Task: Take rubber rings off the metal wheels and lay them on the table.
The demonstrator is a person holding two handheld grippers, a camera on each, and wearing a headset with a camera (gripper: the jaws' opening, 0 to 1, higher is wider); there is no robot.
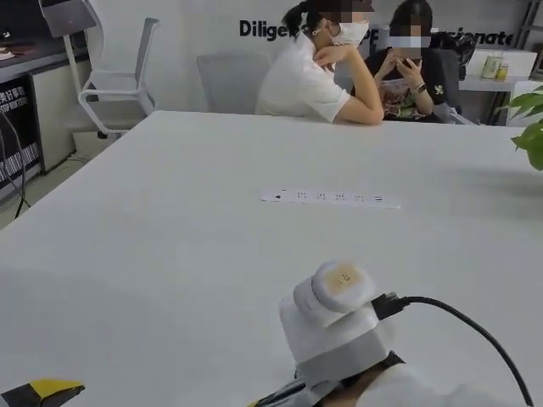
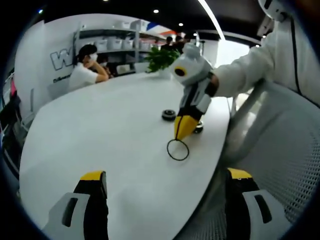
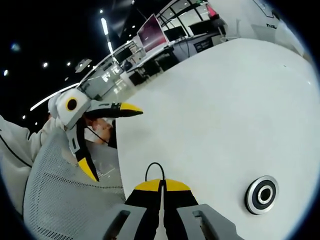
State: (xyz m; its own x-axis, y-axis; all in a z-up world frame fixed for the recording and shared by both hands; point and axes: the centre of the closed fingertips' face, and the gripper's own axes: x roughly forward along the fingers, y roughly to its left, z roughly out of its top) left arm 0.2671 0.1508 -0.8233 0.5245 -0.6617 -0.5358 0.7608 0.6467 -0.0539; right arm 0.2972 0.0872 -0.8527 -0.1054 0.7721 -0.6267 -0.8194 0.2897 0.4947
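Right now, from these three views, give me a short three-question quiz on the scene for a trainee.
1. True or false: the right gripper is shut on the rubber ring.
2. The left gripper has its jaws: A, shut on a wheel; B, open and empty; C, shut on nothing.
3. Fill in: in the head view, a white ___ lies flat in the middle of the table.
Key: 1 true; 2 B; 3 power strip.
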